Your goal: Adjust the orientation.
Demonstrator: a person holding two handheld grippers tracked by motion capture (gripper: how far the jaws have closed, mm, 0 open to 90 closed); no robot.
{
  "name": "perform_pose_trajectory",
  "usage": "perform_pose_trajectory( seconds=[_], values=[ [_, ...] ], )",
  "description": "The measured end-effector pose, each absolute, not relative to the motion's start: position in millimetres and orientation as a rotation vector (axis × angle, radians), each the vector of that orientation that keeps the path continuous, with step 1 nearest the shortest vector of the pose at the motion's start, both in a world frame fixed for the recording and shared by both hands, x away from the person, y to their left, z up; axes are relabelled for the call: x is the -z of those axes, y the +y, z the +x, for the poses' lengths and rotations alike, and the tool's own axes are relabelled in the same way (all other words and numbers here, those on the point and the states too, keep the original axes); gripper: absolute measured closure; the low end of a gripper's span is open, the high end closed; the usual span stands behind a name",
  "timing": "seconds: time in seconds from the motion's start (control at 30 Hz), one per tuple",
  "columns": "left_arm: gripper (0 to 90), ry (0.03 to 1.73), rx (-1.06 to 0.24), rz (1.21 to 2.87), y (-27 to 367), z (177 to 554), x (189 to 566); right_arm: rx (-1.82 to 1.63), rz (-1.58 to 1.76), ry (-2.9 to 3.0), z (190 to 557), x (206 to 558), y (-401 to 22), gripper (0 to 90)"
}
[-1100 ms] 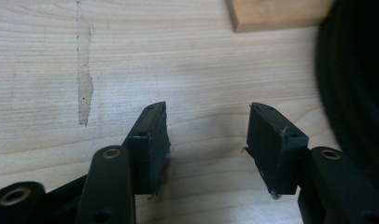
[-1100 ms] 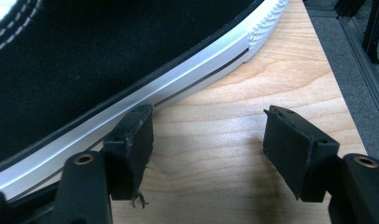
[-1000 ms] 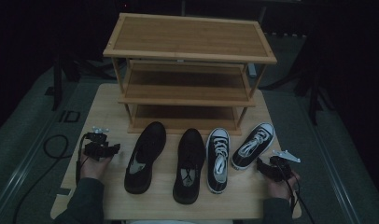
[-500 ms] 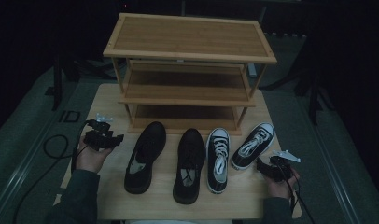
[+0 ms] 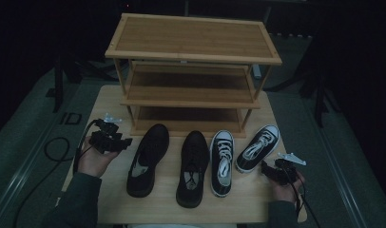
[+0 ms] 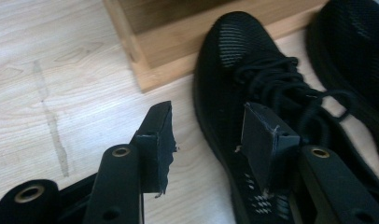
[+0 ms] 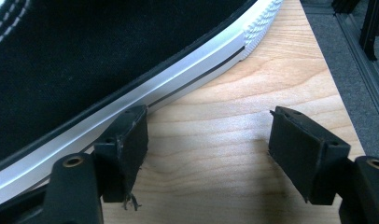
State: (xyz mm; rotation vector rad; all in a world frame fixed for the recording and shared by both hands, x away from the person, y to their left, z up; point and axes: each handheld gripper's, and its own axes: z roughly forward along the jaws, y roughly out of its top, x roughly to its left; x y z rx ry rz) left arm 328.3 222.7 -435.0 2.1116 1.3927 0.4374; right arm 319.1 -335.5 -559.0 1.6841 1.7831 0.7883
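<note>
Approach step: shoes not yet gripped.
My left gripper (image 5: 126, 141) has just been narrowing slightly, wide, empty beside black shoe (image 5: 148, 159) before rack (image 5: 191, 95); right gripper (image 5: 263, 166) wide by sneaker (image 5: 257, 148). Next: straddle collar, close.

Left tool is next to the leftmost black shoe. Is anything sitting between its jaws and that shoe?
Nothing visible. The left tool stands open, above bare table, beside the leftmost black shoe; one pad already overlaps its side. The rack's foot lies beyond, out of the path.
</note>
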Motion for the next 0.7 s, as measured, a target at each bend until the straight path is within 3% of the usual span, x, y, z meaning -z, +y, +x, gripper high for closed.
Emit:
perform_pose_trajectory(
  seconds=[0.7],
  values=[
    [52.6,1.324,-0.367,2.207,201,319,428,-0.788,1.684,1.783,319,559,-335,28.1]
  ],
)
